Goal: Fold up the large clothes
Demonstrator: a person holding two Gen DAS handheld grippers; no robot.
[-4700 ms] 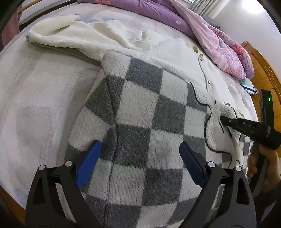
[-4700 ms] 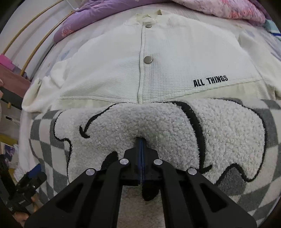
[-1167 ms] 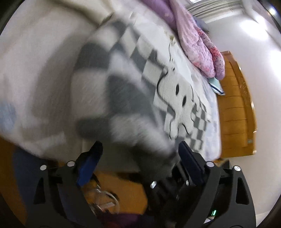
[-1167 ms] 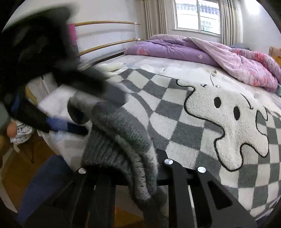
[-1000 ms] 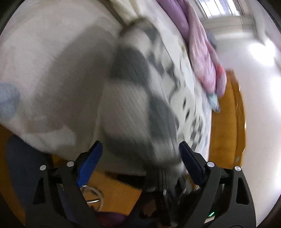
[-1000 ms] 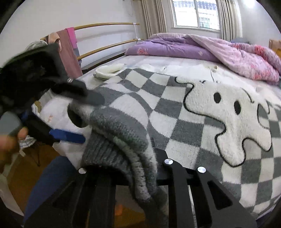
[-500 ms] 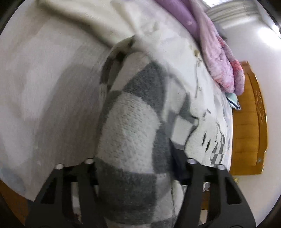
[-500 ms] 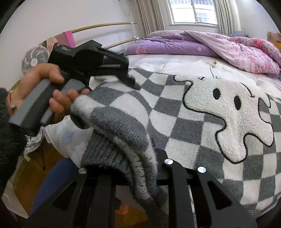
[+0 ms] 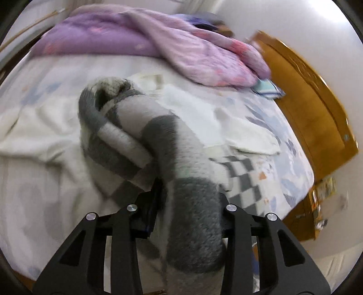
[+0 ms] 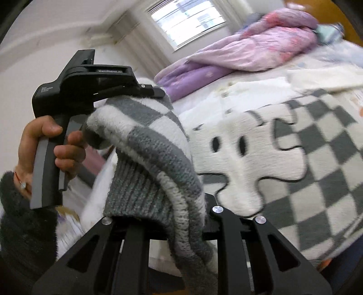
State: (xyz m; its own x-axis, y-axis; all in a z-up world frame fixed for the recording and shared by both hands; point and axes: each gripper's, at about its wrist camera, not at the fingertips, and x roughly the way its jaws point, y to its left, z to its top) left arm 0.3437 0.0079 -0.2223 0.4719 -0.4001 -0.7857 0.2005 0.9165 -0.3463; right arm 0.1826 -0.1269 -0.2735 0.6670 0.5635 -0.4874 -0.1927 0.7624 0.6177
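1. Hanging off the bed's [image 9: 40, 195] near edge, the checkered sweater [image 10: 261, 158] is being lifted for folding.
2. Both grippers are pinching its sleeve end: the left gripper [image 9: 188, 204] higher, the right gripper [image 10: 172, 217] by the cuff.
3. Lying underneath is a cream shirt [image 9: 40, 127].

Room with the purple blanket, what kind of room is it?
Most likely a bedroom. There is a bed with a rumpled purple blanket on it, a wooden bed end beside it, and a curtained window.

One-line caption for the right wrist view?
Both grippers clamp the checkered sweater's sleeve, lifting it above the bed.
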